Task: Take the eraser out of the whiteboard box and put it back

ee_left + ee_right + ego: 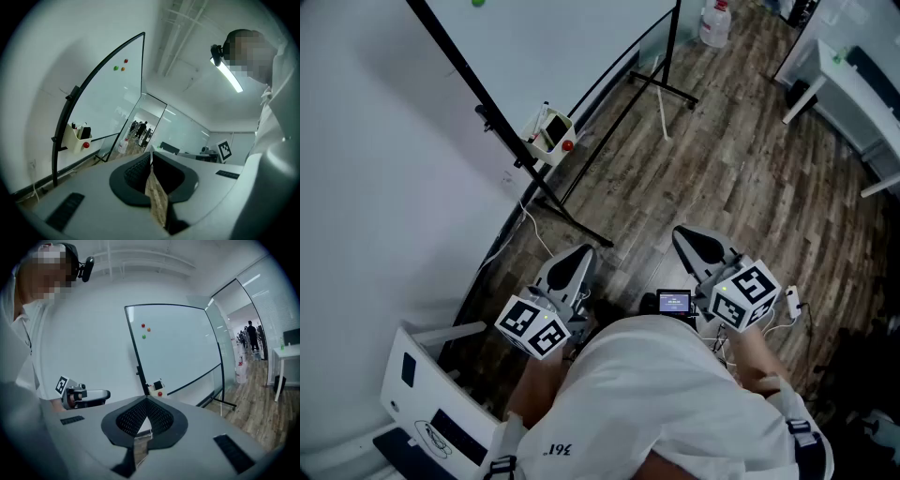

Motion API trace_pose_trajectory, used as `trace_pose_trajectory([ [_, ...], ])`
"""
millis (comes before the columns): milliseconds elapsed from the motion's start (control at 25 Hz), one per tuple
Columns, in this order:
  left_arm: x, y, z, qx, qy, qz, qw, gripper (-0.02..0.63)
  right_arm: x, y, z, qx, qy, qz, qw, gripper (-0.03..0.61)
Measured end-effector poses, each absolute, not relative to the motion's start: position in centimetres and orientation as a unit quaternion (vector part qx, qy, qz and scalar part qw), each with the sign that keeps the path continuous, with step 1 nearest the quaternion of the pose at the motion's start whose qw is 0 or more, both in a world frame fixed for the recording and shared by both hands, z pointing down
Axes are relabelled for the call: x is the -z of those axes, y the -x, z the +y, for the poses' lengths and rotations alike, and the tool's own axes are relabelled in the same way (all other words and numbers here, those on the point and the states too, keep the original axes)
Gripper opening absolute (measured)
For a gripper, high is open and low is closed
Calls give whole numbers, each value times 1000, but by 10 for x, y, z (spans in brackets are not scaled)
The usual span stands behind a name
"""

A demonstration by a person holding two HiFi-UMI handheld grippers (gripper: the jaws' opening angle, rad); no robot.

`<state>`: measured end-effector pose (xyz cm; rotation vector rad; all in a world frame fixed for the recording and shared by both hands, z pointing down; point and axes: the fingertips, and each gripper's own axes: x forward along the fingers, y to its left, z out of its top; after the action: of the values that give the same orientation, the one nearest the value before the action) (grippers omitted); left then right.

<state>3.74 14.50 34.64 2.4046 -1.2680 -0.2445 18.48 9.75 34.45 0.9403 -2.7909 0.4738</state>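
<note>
Both the left tongs (578,255) and the right tongs (687,240) are closed on nothing, well apart from the whiteboard box (546,134), where the eraser (85,132) stands beside markers (74,126). Reaching in with them unopened could, I judge, knock the hanging box askew or snag a marker.

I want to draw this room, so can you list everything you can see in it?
whiteboard: one, white with a black frame, on a stand by the wall
whiteboard box: one, cream, on the board's frame
eraser: one, black, standing in the box
magnets: three, red, orange and green, high on the board
red knob: one, on the box's front
jug: one, pale, on the floor far off
table: one, white, far right
floor: brown wood planks
left gripper: grey, black jaws, shut, empty
right gripper: grey, black jaws, shut, empty
</note>
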Motion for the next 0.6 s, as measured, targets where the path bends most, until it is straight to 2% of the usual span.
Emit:
trace_pose_trajectory([
  [600,-350,-59,151,90,-835,-497,217,6,-347,-218,98,-186,-290,-937,63,25],
])
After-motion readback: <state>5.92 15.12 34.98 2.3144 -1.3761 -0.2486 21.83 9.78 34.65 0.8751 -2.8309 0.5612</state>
